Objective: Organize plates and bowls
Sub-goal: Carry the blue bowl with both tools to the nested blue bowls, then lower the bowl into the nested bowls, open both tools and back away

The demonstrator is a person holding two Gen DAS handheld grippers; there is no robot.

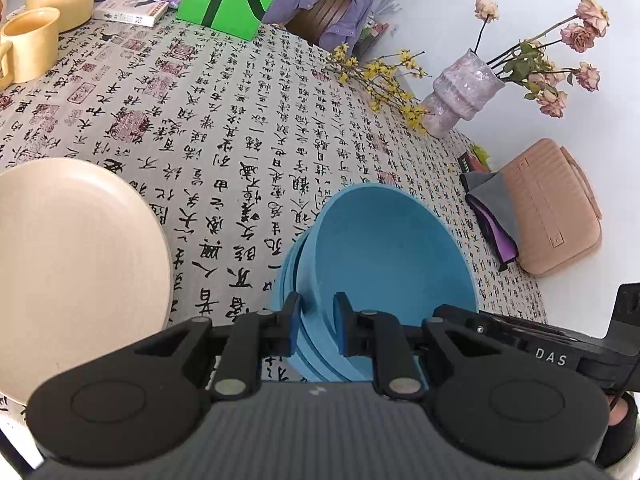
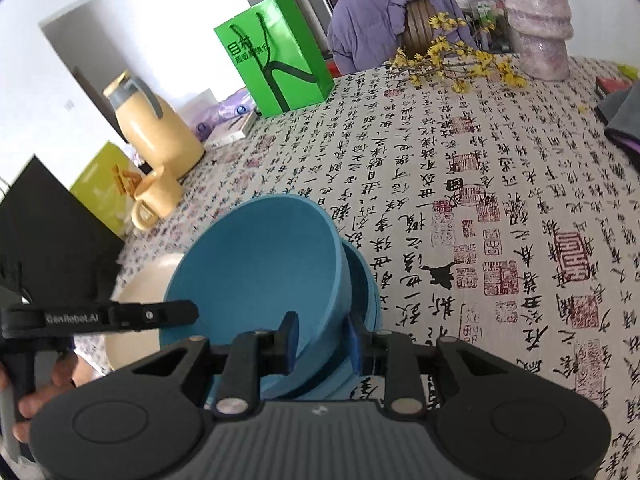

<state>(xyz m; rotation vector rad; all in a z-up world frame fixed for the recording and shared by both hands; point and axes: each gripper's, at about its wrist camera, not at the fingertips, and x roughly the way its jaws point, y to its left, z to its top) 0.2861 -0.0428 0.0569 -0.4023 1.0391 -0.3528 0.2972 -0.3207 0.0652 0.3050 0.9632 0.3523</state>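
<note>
A stack of blue bowls (image 1: 384,256) is held between both grippers, tilted above the calligraphy tablecloth. My left gripper (image 1: 316,320) is shut on the stack's near rim, one finger outside and one inside. In the right wrist view the blue bowls (image 2: 260,272) show again, and my right gripper (image 2: 322,342) is shut on the opposite rim. A cream plate (image 1: 76,264) lies on the table to the left of the bowls; it also shows behind the bowls in the right wrist view (image 2: 140,292). The left gripper's body (image 2: 100,316) crosses in front of it.
A yellow mug (image 1: 28,44) and yellow jug (image 2: 156,128) stand at the table's far side with a green bag (image 2: 276,56). A pink vase (image 1: 460,92) with dried flowers, a pink pouch (image 1: 552,208) and yellow twigs (image 2: 452,64) lie along the right edge.
</note>
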